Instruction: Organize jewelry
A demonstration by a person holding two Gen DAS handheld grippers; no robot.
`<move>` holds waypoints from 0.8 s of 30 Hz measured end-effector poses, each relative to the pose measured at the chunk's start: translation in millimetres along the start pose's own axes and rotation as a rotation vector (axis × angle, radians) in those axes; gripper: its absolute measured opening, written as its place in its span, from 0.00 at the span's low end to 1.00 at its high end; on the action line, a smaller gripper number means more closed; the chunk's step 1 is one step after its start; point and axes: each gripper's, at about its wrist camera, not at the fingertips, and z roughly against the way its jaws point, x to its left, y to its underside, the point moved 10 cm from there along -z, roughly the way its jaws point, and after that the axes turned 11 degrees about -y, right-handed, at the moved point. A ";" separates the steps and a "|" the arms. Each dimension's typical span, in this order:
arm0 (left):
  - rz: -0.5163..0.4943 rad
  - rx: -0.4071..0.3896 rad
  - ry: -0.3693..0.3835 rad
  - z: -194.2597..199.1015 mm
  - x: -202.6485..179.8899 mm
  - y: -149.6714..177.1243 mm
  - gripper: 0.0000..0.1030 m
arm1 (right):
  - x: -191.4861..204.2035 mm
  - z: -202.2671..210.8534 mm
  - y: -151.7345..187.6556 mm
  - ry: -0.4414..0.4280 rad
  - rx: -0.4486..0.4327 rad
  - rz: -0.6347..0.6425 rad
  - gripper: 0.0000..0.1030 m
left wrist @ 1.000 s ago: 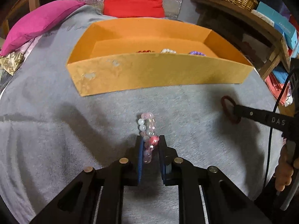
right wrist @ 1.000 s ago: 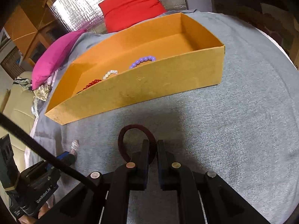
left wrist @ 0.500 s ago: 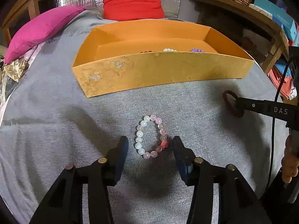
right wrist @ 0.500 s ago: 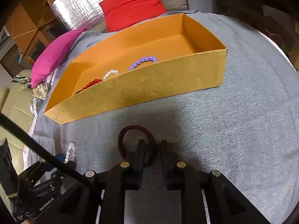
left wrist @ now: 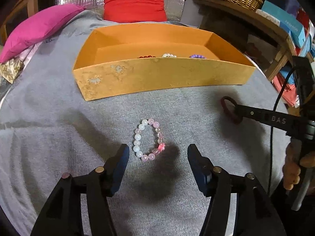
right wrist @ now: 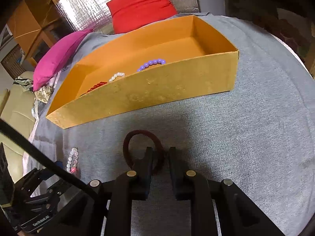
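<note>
Three bracelets (left wrist: 168, 55) lie in the box (left wrist: 157, 76); a fourth bracelet (left wrist: 149, 139) lies before it.

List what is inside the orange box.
Inside the orange box: a red bead bracelet, a white pearl bracelet and a purple bead bracelet. The front wall hides their lower parts and the near floor.

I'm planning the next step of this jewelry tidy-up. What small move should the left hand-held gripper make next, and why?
Probably lower and close on the pink bead bracelet again. The left hand-held gripper is opening, with nothing between its fingers; the bracelet lies flat on the grey cloth just ahead, outside the orange box that already holds three bracelets.
</note>
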 end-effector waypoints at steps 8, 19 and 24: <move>0.045 0.020 0.035 1.7 15.0 5.9 0.63 | 0.5 4.6 -2.7 0.013 -0.031 0.014 0.17; 0.053 0.014 0.006 -9.6 6.2 0.0 0.63 | 3.1 15.4 -5.7 -0.016 -0.070 0.010 0.17; 0.021 0.011 -0.001 -14.6 0.8 -1.3 0.54 | -2.9 23.7 -8.9 -0.032 -0.083 -0.014 0.17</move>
